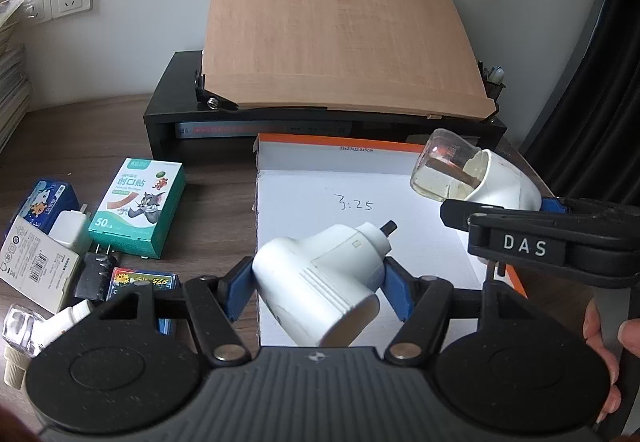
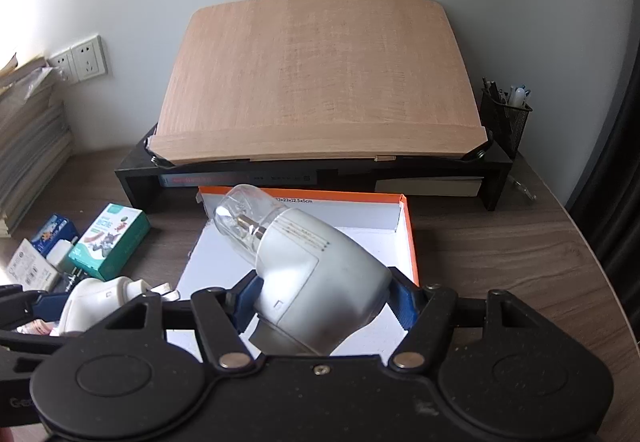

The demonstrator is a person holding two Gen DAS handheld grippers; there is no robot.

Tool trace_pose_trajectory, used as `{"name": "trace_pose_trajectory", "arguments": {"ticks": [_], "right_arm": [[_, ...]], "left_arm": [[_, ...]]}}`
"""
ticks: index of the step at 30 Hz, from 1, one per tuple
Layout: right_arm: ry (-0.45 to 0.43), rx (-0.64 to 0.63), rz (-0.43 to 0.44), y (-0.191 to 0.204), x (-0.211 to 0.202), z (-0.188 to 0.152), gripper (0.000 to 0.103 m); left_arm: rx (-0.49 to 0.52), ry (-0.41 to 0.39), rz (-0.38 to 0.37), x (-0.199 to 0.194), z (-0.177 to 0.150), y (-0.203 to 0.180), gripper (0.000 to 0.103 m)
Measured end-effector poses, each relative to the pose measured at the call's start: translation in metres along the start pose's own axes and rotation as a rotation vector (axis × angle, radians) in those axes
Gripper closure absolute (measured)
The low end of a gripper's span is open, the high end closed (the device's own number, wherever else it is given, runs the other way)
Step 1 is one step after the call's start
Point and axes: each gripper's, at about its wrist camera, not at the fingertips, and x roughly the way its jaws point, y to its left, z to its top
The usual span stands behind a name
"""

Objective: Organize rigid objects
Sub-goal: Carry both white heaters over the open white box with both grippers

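Note:
My left gripper (image 1: 318, 284) is shut on a white device with a black tip (image 1: 324, 278), held over the open orange-rimmed white box (image 1: 344, 178). My right gripper (image 2: 326, 300) is shut on a second white device with a clear cap (image 2: 316, 274), also above the box (image 2: 408, 230). In the left wrist view the right gripper and its capped device (image 1: 476, 176) are at the right. In the right wrist view the left gripper's device (image 2: 96, 302) shows at the lower left.
Left of the box lie a green bandage box (image 1: 138, 208), a blue box (image 1: 44, 204), white charger (image 1: 72, 228), white packet (image 1: 34, 264), black adapter (image 1: 92, 276) and small bottles. A wooden board (image 1: 336, 30) leans on a black riser behind. A pen holder (image 2: 506, 120) stands right.

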Motion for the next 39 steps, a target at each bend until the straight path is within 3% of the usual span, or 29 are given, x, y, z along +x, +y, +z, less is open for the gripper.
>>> {"name": "trace_pose_trajectory", "arguments": {"ticks": [39], "right_arm": [[0.065, -0.029, -0.019, 0.001, 0.040, 0.010, 0.024]], "left_arm": [[0.014, -0.001, -0.006, 0.009, 0.005, 0.000, 0.035]]}}
